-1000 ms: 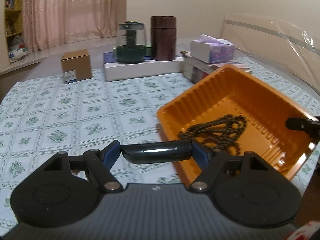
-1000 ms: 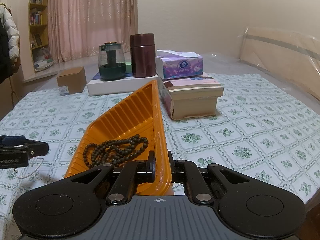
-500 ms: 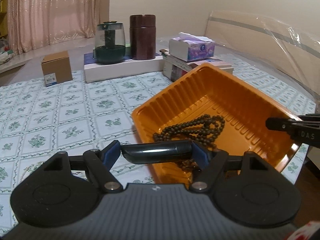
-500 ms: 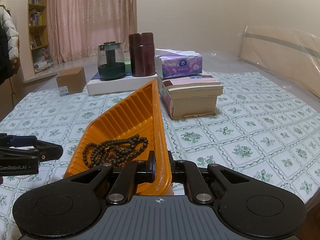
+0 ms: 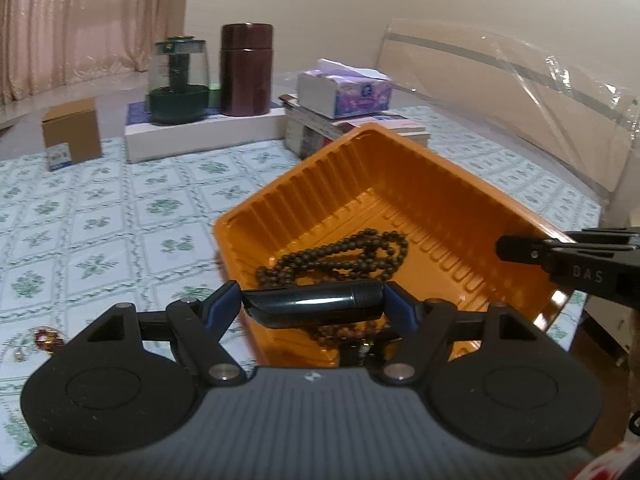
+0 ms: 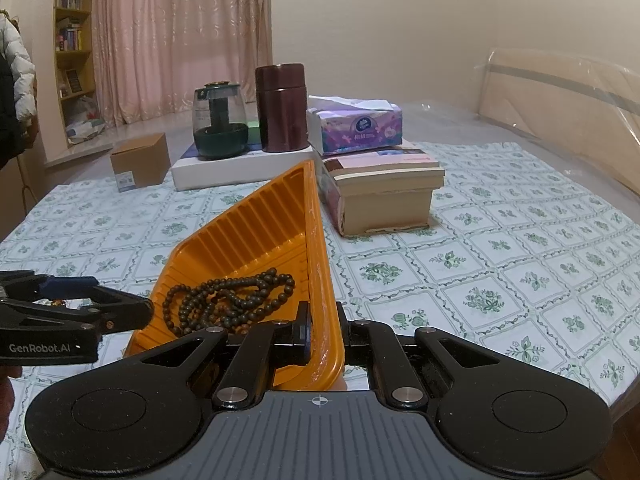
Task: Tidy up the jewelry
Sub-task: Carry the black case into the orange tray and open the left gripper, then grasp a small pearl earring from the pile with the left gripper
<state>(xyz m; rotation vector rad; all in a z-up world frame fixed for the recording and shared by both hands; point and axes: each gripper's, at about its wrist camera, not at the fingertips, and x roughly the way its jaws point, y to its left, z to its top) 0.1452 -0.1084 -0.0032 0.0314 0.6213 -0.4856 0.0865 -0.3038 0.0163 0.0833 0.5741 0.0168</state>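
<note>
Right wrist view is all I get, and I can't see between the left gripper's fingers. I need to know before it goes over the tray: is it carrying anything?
Observer: Yes. The left gripper holds a glossy black bar crosswise between its blue pads.
Operator: Is any jewelry outside the tray?
Observer: A small red and gold piece lies on the tablecloth, left of the orange tray.
Operator: Where is the bar now?
Observer: In the left wrist view it overlaps the tray's near edge, in front of the dark bead strand.
</note>
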